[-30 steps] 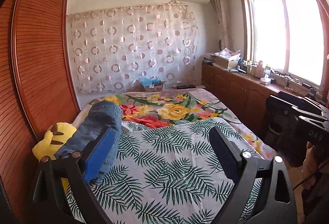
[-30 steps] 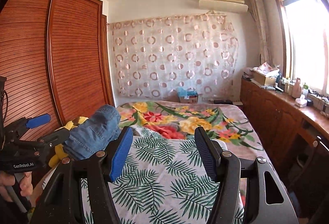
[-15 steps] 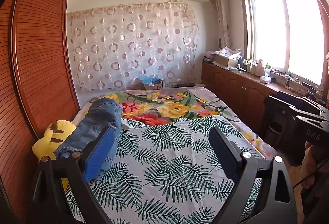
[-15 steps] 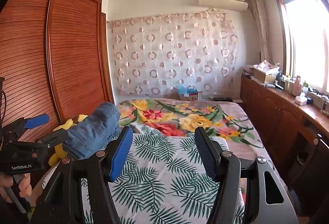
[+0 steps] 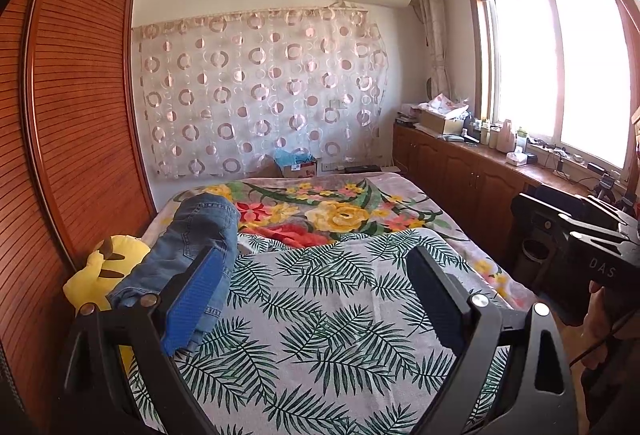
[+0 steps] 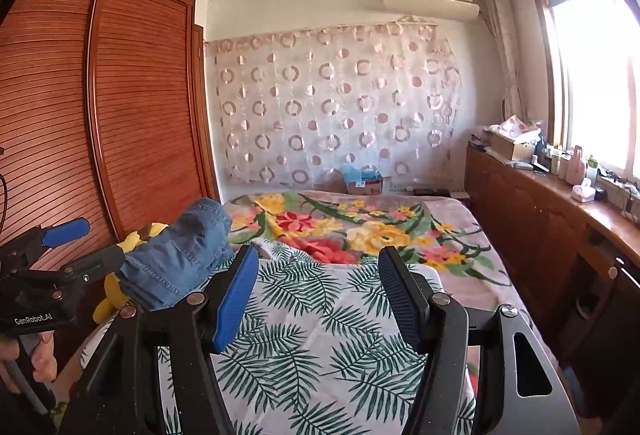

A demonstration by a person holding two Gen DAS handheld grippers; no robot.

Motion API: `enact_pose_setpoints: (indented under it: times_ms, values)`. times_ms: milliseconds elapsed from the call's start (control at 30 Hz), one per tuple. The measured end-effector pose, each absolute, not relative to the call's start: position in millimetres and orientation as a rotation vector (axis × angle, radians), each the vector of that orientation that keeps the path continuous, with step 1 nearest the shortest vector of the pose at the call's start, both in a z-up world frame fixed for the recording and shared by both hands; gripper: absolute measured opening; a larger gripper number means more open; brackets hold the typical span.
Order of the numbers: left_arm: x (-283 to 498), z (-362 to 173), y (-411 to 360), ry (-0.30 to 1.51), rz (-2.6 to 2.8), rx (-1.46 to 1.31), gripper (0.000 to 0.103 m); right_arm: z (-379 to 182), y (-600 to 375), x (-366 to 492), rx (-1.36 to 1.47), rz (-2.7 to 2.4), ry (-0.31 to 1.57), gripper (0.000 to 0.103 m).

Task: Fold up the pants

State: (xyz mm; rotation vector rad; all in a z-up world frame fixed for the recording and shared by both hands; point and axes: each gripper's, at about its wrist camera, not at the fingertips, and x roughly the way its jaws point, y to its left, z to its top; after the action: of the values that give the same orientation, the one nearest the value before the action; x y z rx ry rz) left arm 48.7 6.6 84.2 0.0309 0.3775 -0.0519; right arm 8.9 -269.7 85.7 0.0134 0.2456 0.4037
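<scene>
Blue denim pants (image 5: 192, 247) lie folded in a long bundle along the left side of the bed, partly over a yellow plush toy (image 5: 96, 275). They also show in the right wrist view (image 6: 180, 255). My left gripper (image 5: 316, 295) is open and empty, held above the near part of the bed, with its left finger in front of the pants. My right gripper (image 6: 316, 295) is open and empty, to the right of the pants. The left gripper's body (image 6: 40, 275) shows at the left edge of the right wrist view.
The bed carries a palm-leaf sheet (image 5: 320, 315) and a floral blanket (image 5: 340, 207) beyond it. A slatted wooden wardrobe (image 5: 80, 135) stands close on the left. Low wooden cabinets (image 5: 460, 175) with clutter run under the window on the right. A cardboard box (image 5: 298, 165) sits behind the bed.
Both grippers have tilted up slightly, so the bed sits lower in both views. The pants have not moved and both grippers stay open.
</scene>
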Motion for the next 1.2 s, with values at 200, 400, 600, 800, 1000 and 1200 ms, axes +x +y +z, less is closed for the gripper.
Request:
enact_pose_setpoints:
  times_ms: [200,400,600,800,1000,1200]
  values:
    - [47.4,84.7,7.0,0.370,-0.049,0.030,0.094,86.8,-270.5,6.6,0.015,0.401,0.246,0.064]
    - [46.9,85.2,6.8,0.369,-0.049,0.029,0.094,86.8,-271.2,7.0,0.015,0.398,0.244,0.064]
    - [46.7,85.0,6.7,0.369,-0.048,0.029,0.094,87.8,-272.9,6.3,0.016,0.397,0.243,0.064]
    - [46.8,84.8,7.0,0.370,-0.049,0.029,0.094,87.6,-273.4,6.4,0.016,0.398,0.243,0.064]
    - [45.6,85.8,6.2,0.369,-0.050,0.029,0.094,87.7,-272.0,4.8,0.015,0.401,0.246,0.064]
    - [45.5,86.4,6.4,0.369,-0.050,0.028,0.094,87.8,-269.7,6.3,0.015,0.396,0.249,0.064]
